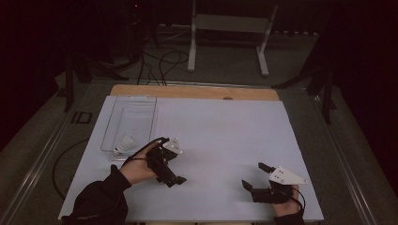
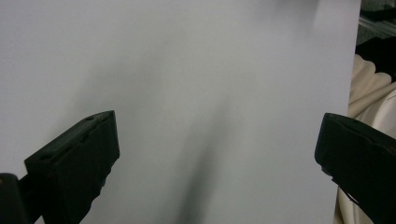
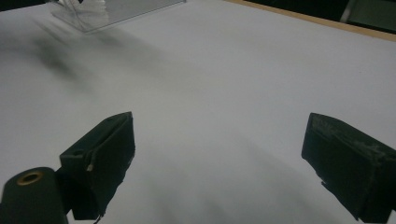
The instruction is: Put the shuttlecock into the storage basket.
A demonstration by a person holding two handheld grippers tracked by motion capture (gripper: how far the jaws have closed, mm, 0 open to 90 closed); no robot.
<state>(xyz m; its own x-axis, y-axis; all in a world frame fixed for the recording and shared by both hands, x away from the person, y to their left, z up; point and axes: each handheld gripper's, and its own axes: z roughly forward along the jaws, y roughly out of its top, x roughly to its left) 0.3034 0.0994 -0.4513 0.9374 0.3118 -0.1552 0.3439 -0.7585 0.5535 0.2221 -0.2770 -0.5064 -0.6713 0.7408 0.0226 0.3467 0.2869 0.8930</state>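
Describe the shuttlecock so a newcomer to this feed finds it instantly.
Start at the white table and go to the clear plastic tray along its left side. The shuttlecock lies at the tray's near end, just left of the left tongs. It is small, with white feathers and a rounded tip, and nothing else lies in the tray.

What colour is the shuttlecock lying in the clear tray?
White, the shuttlecock lies at the near end of the clear tray; the high view shows it best.

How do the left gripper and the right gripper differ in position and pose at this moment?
The black left gripper sits beside the clear plastic tray; the black right gripper is far from it, near the table's front edge. Left points toward the person, right points leftward. Both are open and empty.
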